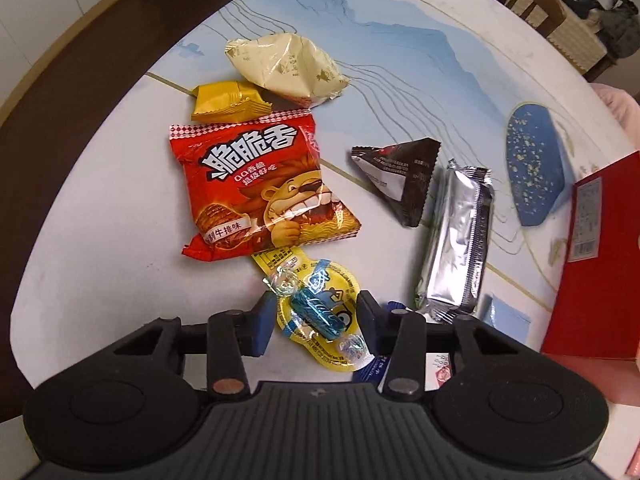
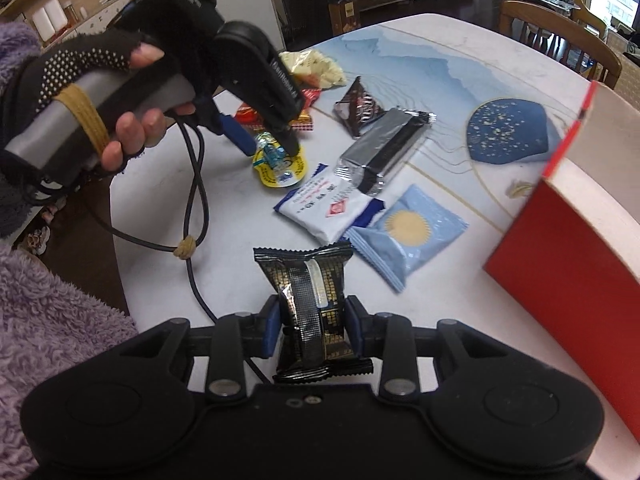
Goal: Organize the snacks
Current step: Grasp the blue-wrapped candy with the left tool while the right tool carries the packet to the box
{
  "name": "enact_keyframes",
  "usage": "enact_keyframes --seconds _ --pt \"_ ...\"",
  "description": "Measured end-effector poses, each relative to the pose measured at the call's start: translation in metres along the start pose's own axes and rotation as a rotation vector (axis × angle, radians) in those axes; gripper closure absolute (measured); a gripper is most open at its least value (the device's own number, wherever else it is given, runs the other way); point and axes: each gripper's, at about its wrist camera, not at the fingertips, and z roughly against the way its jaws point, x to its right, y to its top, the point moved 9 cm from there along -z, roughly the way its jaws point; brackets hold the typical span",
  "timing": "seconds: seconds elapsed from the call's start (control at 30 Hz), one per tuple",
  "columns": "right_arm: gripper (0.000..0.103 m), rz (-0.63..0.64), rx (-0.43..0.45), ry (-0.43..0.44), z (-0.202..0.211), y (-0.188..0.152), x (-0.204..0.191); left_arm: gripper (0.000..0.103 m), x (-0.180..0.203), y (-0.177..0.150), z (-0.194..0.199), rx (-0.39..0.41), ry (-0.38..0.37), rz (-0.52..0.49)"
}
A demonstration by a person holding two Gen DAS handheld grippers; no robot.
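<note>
My right gripper [image 2: 311, 330] clamps black-gold crinkly foil wafer pack [image 2: 310, 300], lifted near red box [image 2: 560, 256] | my left gripper [image 1: 316, 322] half-closed astride blue twist-wrapped candy [image 1: 316, 314] on glossy yellow sachet [image 1: 320, 320]; pinch candy only | beyond: silver foil bar [image 1: 456, 240], red noodle-snack bag [image 1: 260, 184].

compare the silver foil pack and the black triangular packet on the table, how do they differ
The silver foil pack is long and rectangular; the black triangular packet is a shorter triangle. The silver one is shiny plain foil with a dark seam; the black one carries printed text. Both lie sealed on the table, side by side.
</note>
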Motion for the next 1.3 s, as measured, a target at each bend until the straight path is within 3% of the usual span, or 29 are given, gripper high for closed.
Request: enact_keyframes --seconds 0.23,0.3,0.37,0.57,0.73,1.0,1.3 --pt "0.07 -0.035 0.025 0.001 0.016 -0.005 0.024 0.075 0.001 -0.002 -0.001 0.026 0.05 -0.006" --pt "0.07 -0.047 0.031 -0.002 0.021 -0.005 0.03 0.085 0.001 -0.003 -0.001 0.037 0.066 -0.013" --pt "0.07 -0.062 0.04 0.003 0.025 -0.004 0.035 0.089 -0.001 -0.004 0.0 0.041 0.066 -0.004" --pt "0.07 -0.103 0.072 0.011 0.041 0.001 0.05 0.09 -0.011 -0.01 0.009 0.054 0.054 0.045" --pt "0.07 -0.147 0.115 0.001 0.063 0.008 0.063 0.09 -0.009 -0.018 0.038 0.103 0.012 0.057" --pt "0.07 -0.234 0.211 -0.101 0.108 0.021 0.106 0.09 0.046 -0.013 0.099 0.208 -0.1 -0.055" --pt "0.07 -0.353 0.277 -0.243 0.148 0.014 0.169 0.09 0.14 -0.013 0.125 0.221 -0.21 -0.248"
